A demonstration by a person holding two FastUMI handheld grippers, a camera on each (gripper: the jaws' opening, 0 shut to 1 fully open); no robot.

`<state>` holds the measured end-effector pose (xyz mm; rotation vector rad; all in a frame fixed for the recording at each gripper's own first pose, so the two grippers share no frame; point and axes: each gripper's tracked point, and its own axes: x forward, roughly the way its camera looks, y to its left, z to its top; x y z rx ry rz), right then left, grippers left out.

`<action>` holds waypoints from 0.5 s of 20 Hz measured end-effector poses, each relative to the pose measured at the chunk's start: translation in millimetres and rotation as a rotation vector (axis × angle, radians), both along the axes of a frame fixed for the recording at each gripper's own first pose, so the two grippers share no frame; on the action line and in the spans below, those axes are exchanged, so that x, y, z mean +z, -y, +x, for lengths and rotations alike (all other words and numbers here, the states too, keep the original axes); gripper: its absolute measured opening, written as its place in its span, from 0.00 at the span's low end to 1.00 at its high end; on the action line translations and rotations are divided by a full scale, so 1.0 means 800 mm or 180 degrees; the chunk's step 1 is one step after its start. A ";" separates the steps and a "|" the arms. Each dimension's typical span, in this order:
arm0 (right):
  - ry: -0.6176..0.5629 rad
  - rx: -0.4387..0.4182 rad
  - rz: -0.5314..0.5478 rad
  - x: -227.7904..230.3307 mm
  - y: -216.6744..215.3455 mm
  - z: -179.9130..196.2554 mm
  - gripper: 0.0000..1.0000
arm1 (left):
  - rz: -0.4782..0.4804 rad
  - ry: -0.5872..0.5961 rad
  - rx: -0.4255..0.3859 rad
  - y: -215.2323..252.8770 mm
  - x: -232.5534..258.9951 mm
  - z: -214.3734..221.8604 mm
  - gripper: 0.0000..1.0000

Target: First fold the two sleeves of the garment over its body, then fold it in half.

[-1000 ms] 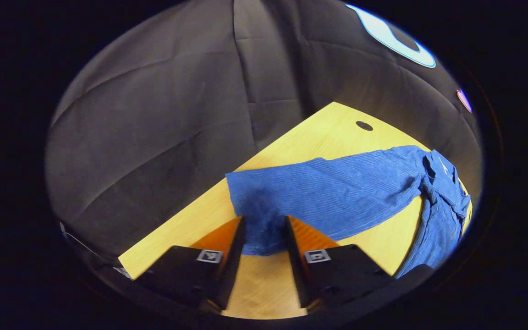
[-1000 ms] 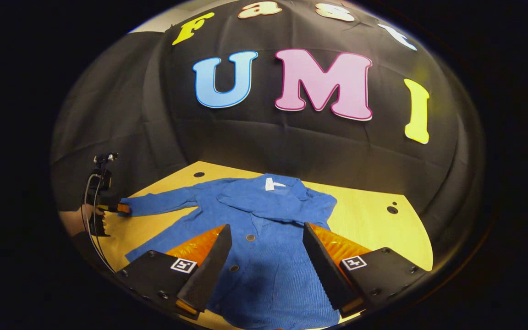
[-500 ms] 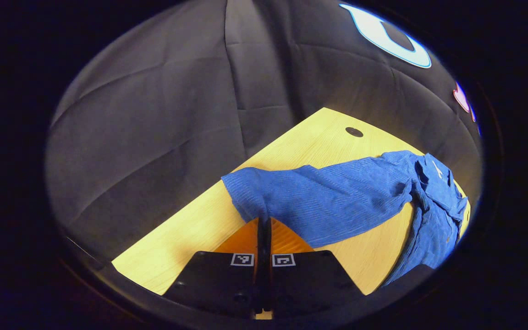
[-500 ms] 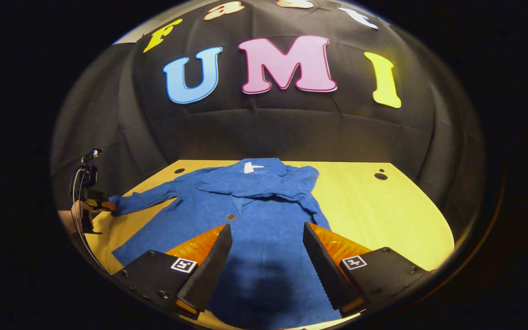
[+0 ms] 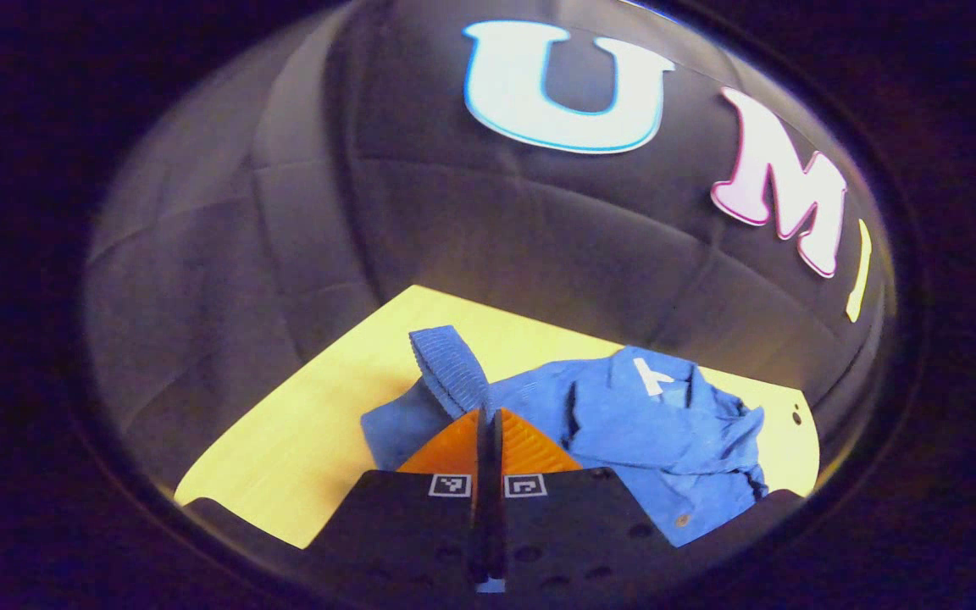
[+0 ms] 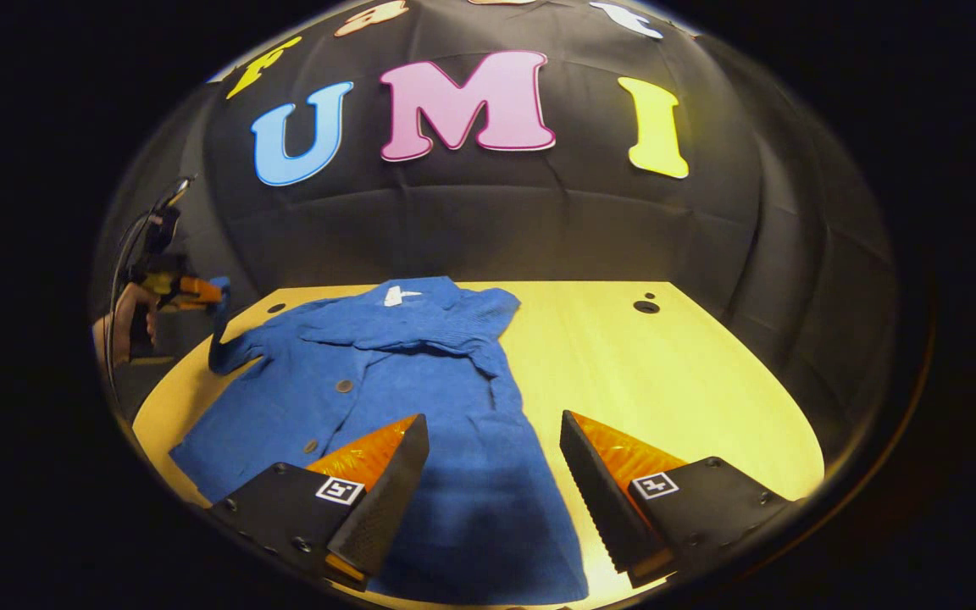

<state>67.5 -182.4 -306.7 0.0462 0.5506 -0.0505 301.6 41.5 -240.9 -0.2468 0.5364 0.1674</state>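
Cardigan [image 6: 386, 398] flat on table [image 6: 674, 373]; cuff [image 5: 447, 364] pinched in left gripper [image 5: 489, 417] and raised to swing over body. Right gripper [image 6: 488, 474] spread, hovering above hem, nothing held.

The left gripper view looks from the worktop's [image 5: 302, 424] left, close over the blue cardigan [image 5: 649, 424], while the right gripper view faces the far wall from the near edge, sharing that cardigan [image 6: 386, 373].
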 end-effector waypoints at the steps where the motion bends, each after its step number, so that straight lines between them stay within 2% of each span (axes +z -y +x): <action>1: -0.0013 -0.0039 -0.0060 -0.003 0.013 -0.005 0.99 | 0.0016 0.0090 -0.0131 0.039 0.006 0.024 0.00; 3: -0.0009 -0.0154 -0.0114 -0.001 0.041 -0.013 0.99 | -0.0011 0.0155 -0.0456 0.127 0.014 0.055 0.00; 7: -0.0067 -0.0434 -0.0028 -0.007 0.084 -0.031 0.99 | -0.0028 0.0224 -0.1074 0.306 0.017 0.079 0.00; 9: -0.0092 -0.0525 -0.0093 -0.011 0.107 -0.041 0.99 | -0.0140 0.0184 -0.1265 0.381 0.014 0.082 0.00; 10: -0.0108 -0.0565 -0.0171 -0.010 0.120 -0.046 0.99 | -0.0087 0.0187 -0.1267 0.406 0.013 0.083 0.00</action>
